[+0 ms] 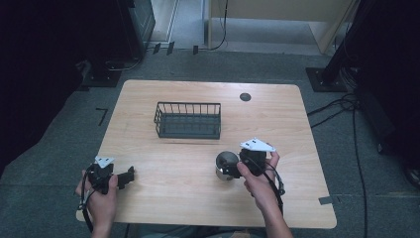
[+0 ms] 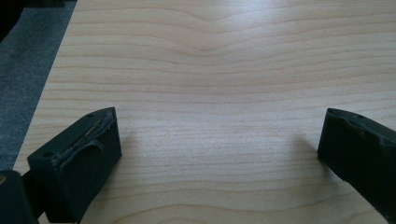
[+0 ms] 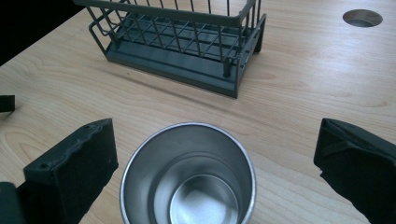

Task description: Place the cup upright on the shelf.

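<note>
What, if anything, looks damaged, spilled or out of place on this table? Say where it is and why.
Only wear stands out: on the left gripper, the pad on one jaw looks frayed and is peeling along its top edge. Otherwise, the metal cup stands upright and empty between the right gripper's open jaws, and the wire basket sits level.

Your cup (image 3: 187, 175) is a plain steel one, shiny and empty, standing upright on the bench (image 3: 299, 98) with its open mouth facing up. It sits between your right jaws, which stand wide apart on either side of it without touching its rim. In the high view the cup (image 1: 226, 164) is just left of your right gripper (image 1: 246, 159).
</note>
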